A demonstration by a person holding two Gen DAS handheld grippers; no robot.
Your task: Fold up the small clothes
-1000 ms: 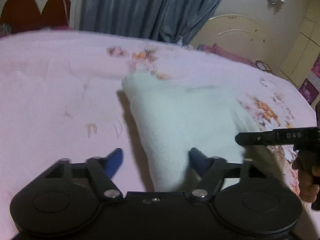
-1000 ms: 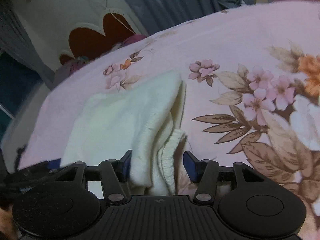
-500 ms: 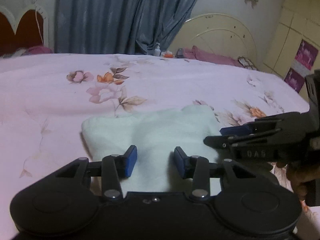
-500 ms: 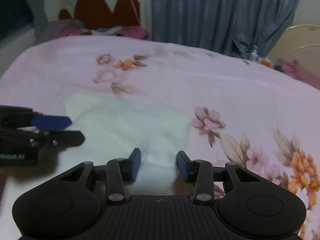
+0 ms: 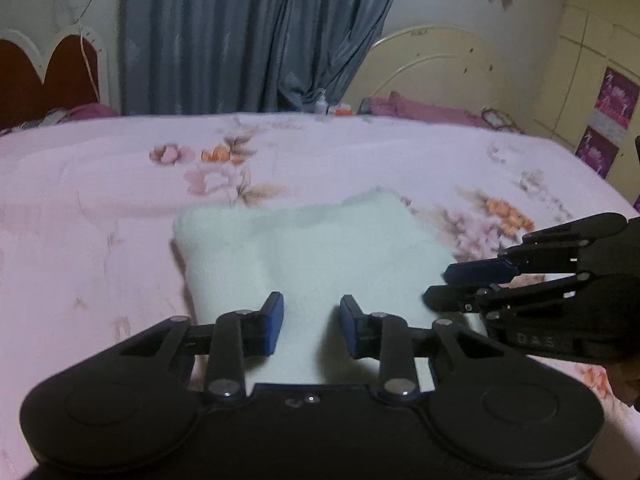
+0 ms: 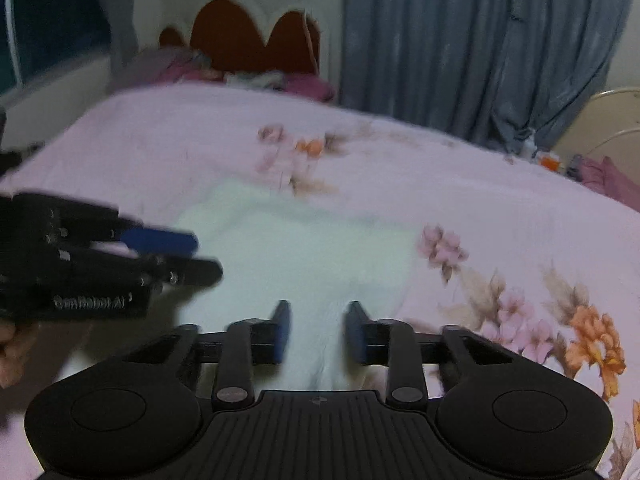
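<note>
The small white knitted garment (image 5: 308, 248) lies mid-bed on the pink floral bedsheet (image 5: 100, 200), directly ahead of both tools. The left hand-held gripper (image 5: 311, 325) and right hand-held gripper (image 6: 318, 332) are closing, near hem between their blue pads (contact unclear). Its long axis looks to run across them, each gripper nearest its own side.

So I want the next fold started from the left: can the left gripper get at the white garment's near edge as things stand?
Probably yes. The left gripper hangs over the white garment, jaws closing with cloth between them, not yet pressing. The right gripper works beside it, not across its path.
</note>
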